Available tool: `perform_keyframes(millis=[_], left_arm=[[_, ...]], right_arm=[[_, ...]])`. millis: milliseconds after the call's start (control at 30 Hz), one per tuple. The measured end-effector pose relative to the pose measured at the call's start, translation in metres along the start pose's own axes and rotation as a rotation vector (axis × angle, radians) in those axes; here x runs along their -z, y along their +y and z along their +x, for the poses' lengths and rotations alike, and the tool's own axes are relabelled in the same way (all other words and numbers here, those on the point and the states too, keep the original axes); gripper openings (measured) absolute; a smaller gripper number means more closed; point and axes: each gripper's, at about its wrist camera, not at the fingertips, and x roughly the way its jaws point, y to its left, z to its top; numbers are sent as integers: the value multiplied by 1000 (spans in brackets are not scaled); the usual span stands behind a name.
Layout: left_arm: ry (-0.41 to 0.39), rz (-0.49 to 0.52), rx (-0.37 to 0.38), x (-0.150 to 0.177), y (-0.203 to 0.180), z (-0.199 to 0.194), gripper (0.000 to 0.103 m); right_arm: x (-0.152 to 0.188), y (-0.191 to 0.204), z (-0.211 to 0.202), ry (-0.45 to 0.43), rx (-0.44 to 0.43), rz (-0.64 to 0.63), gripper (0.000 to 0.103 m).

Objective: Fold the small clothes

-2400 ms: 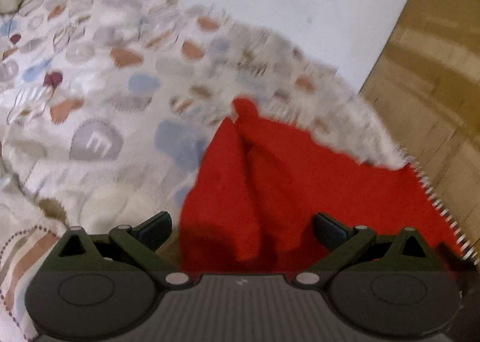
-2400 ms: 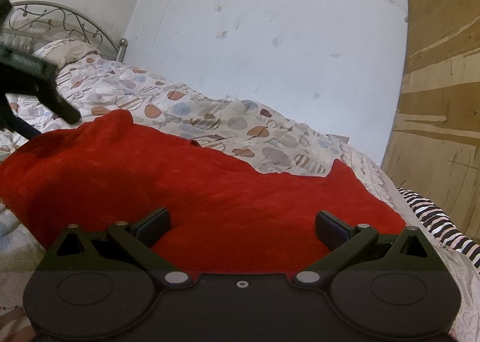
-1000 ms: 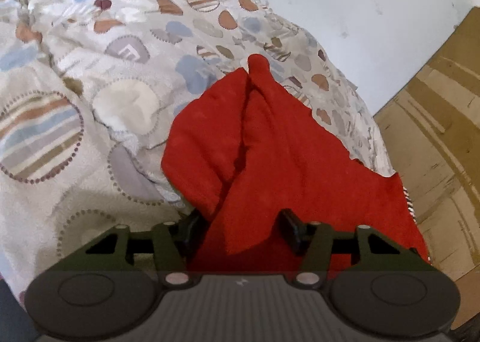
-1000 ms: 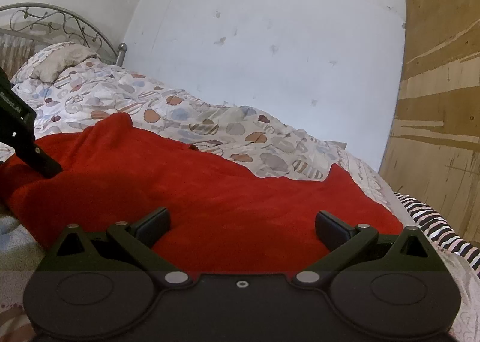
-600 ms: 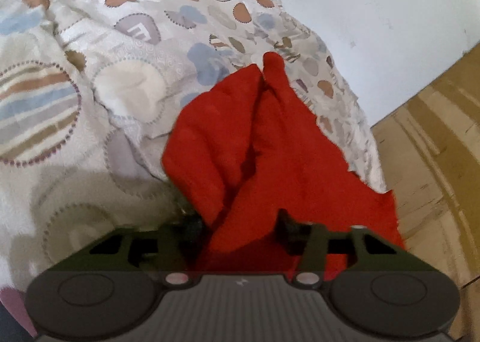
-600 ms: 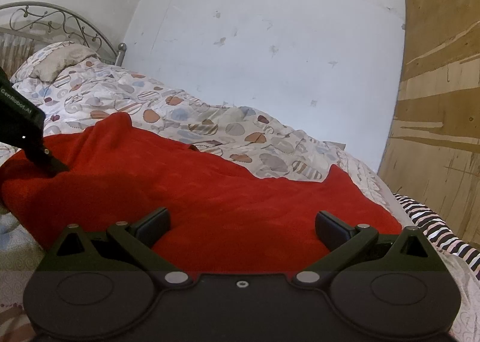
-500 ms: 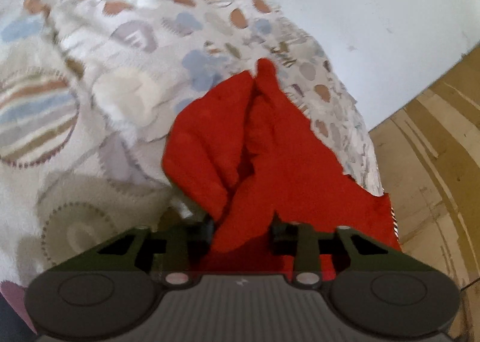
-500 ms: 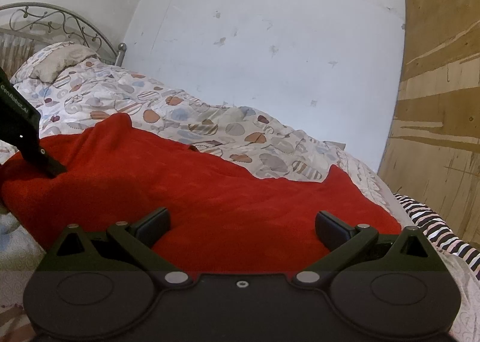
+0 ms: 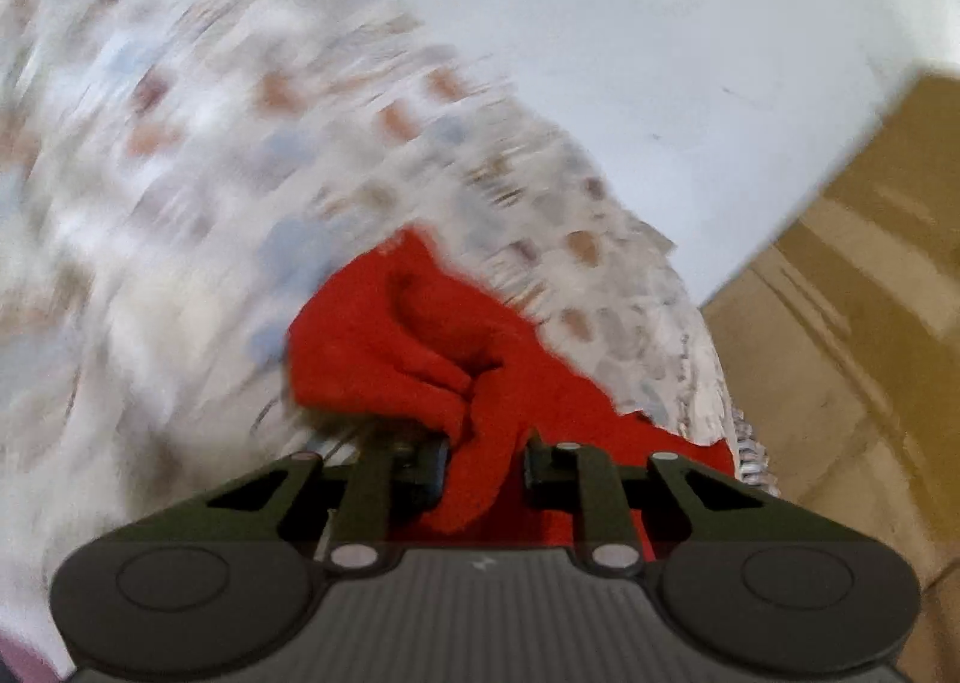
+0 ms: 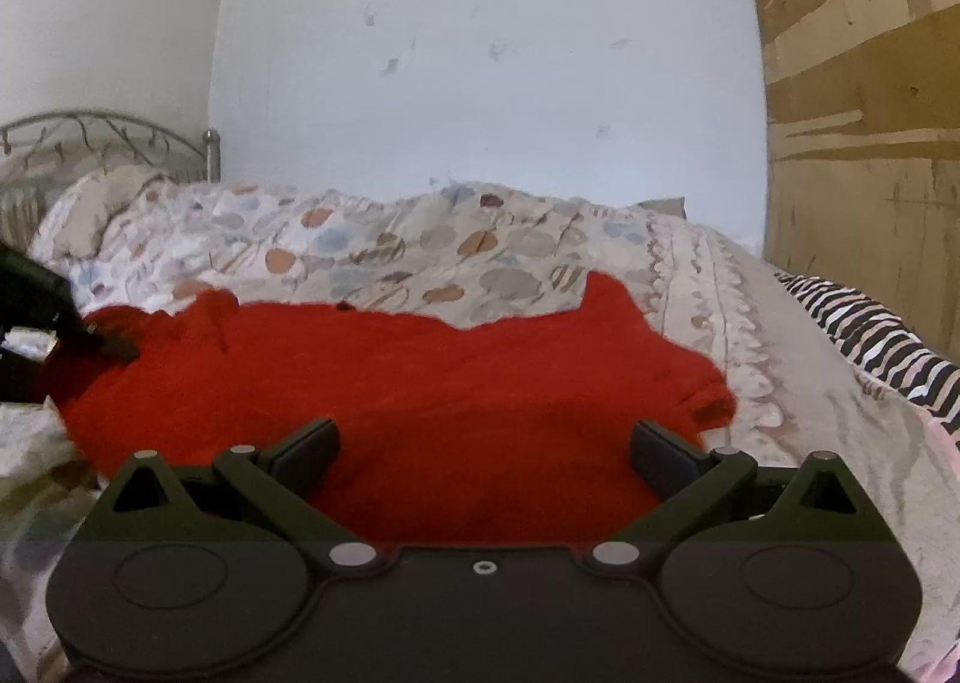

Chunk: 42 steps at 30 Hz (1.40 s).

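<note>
A small red knit garment (image 10: 420, 389) lies spread on the patterned bedspread (image 10: 420, 245). My left gripper (image 9: 485, 464) is shut on a bunched edge of the red garment (image 9: 420, 335), which rises in folds ahead of it; that view is blurred by motion. The left gripper also shows at the far left of the right wrist view (image 10: 90, 341), at the garment's left end. My right gripper (image 10: 483, 452) is open and empty, low over the garment's near edge, its jaws wide apart.
A white wall (image 10: 480, 53) runs behind the bed. A brown wooden panel (image 10: 864, 113) stands at the right. A metal headboard (image 10: 90, 137) and a pillow (image 10: 102, 203) are at the far left. A black-and-white striped cloth (image 10: 870, 335) lies at the bed's right edge.
My left gripper has closed on the garment's edge and is pulling it, bunching the left end. The right gripper has shifted, bringing the garment's right end into view, still open.
</note>
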Motion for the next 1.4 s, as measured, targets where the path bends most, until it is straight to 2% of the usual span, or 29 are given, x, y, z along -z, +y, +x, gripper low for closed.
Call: perform_keyframes(millis=[133, 200, 267, 333, 433, 533, 600, 667, 767, 800, 833, 867, 900, 933, 1067, 1133, 1200, 1333, 1400], left_arm=[[-27, 280, 41, -15, -70, 6, 21], [-16, 426, 83, -18, -111, 16, 21], [7, 529, 137, -14, -146, 26, 21], [50, 620, 208, -3, -179, 37, 20], [173, 691, 317, 24, -211, 58, 20], [276, 748, 364, 56, -223, 77, 20], [349, 746, 383, 72, -221, 89, 20], [390, 729, 411, 81, -215, 95, 21], [357, 729, 423, 79, -210, 91, 25], [349, 712, 436, 77, -207, 87, 33], [341, 685, 459, 74, -205, 85, 50], [340, 655, 492, 71, -202, 83, 59], [341, 634, 520, 70, -203, 81, 76], [341, 620, 541, 67, -203, 80, 85], [295, 606, 561, 64, -197, 67, 91], [262, 583, 577, 62, -195, 61, 99], [225, 550, 595, 57, -190, 53, 101], [119, 470, 639, 42, -176, 30, 102], [43, 415, 623, 33, -167, 20, 102]], right_arm=[[-6, -22, -17, -50, 91, -12, 103], [-10, -42, -26, -70, 159, 24, 103], [-11, -60, -34, -82, 214, 59, 103], [-11, -78, -44, -95, 279, 75, 103], [-5, -99, -58, -93, 379, 75, 103], [7, -119, -69, -63, 474, 95, 103], [14, -130, -74, -37, 514, 120, 103], [22, -135, -77, -16, 538, 144, 103], [30, -143, -79, 13, 562, 172, 103], [31, -142, -79, 19, 565, 177, 103], [34, -142, -82, 22, 568, 184, 103], [33, -142, -80, 25, 570, 189, 103], [33, -142, -79, 26, 572, 196, 103], [33, -141, -79, 27, 571, 201, 103], [31, -137, -78, 28, 557, 219, 103], [29, -134, -76, 27, 545, 216, 103], [27, -132, -74, 28, 539, 210, 103], [24, -129, -70, 32, 524, 213, 103], [23, -127, -67, 37, 517, 217, 103]])
